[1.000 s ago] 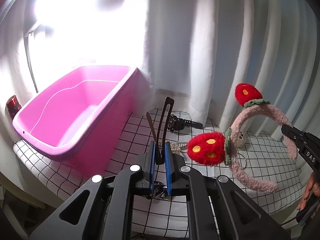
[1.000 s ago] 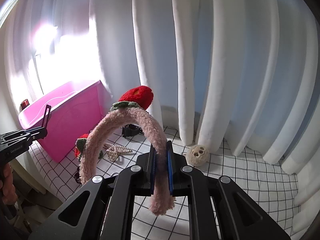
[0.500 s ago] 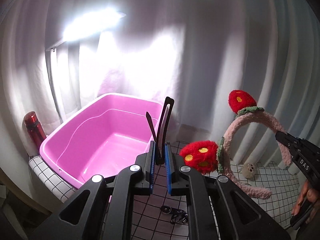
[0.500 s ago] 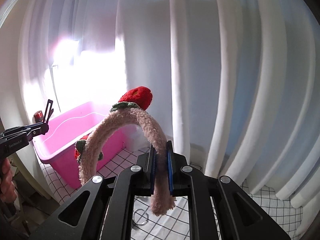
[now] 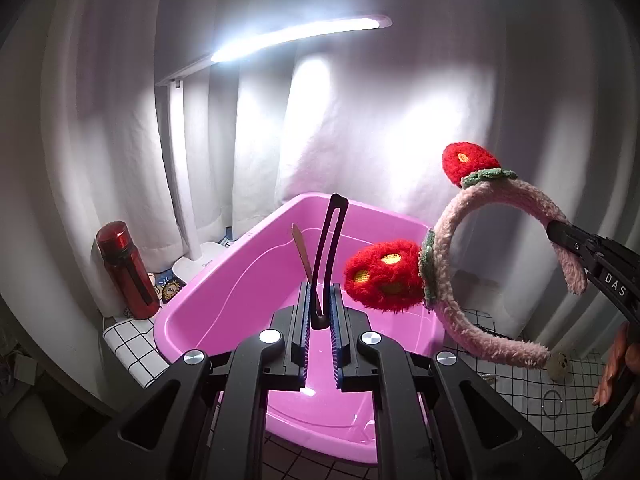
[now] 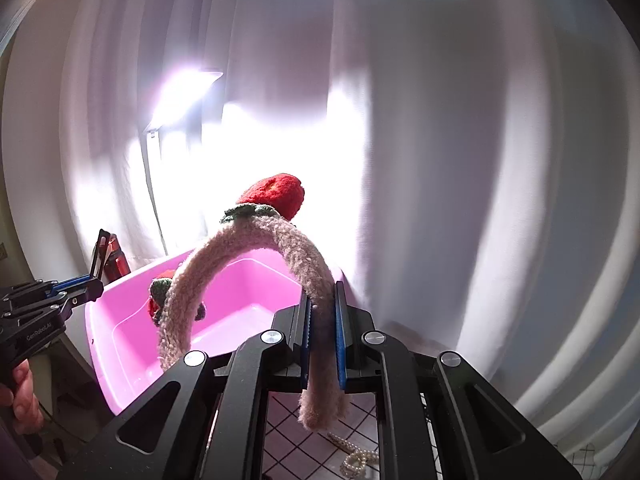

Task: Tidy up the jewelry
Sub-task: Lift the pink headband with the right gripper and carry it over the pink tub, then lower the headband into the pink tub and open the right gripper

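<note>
- My left gripper (image 5: 320, 312) pinches a dark hair clip (image 5: 326, 264) above the pink tub (image 5: 224, 280).
- My right gripper (image 6: 322, 320) clamps the fuzzy headband (image 6: 256, 248), also over the tub.
- The tub looks bare: nothing dropped yet.
- A pearl string (image 6: 356, 456) and ring (image 5: 554, 402) remain on the checked cloth (image 5: 128, 340).

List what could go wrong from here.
The right gripper pinches only one end of the headband, so the headband could swing or catch the tub rim when released. The left gripper holds the thin hair clip by its base; it might twist loose before it is over the tub.
</note>
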A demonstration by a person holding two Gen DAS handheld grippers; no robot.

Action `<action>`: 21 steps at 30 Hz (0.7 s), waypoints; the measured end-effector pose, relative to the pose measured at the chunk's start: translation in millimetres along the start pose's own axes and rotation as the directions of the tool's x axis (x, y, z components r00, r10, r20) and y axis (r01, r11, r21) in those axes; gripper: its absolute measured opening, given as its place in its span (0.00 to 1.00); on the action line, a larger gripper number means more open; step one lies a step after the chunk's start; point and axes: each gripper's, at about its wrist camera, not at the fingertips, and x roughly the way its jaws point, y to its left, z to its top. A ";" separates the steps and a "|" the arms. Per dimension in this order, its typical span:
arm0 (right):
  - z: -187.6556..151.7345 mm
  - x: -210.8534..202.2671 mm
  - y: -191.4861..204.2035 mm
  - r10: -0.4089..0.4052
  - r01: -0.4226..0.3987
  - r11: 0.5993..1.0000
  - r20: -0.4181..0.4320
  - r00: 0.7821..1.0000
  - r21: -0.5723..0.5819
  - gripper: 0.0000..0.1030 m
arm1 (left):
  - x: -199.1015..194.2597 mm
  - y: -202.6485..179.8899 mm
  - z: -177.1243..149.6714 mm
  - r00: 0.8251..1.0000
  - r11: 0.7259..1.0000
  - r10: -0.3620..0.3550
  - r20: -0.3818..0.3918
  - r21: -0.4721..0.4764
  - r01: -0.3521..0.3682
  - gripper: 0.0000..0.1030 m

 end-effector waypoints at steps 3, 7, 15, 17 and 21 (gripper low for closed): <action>8.5 27.4 16.2 0.021 -0.022 1.000 -0.025 0.999 -0.008 0.09 | 16.9 16.4 -0.9 1.000 1.000 0.012 -0.024 -0.015 -0.012 0.09; 11.9 55.6 33.6 0.045 -0.045 0.999 -0.060 0.997 -0.003 0.09 | 38.2 30.7 -2.6 0.998 0.999 0.017 -0.053 -0.026 -0.019 0.09; 7.7 104.7 54.0 0.041 -0.041 0.999 -0.145 0.989 0.000 0.09 | 78.3 46.9 -5.2 0.992 0.998 0.037 -0.117 -0.037 -0.042 0.09; 6.6 114.3 57.8 0.036 -0.038 0.999 -0.166 0.985 -0.009 0.09 | 85.3 49.2 -6.0 0.991 0.998 0.045 -0.130 -0.036 -0.050 0.09; 1.2 125.9 64.1 0.019 -0.025 0.999 -0.200 0.980 -0.027 0.09 | 99.0 54.7 -7.7 0.986 0.997 0.054 -0.160 -0.038 -0.061 0.09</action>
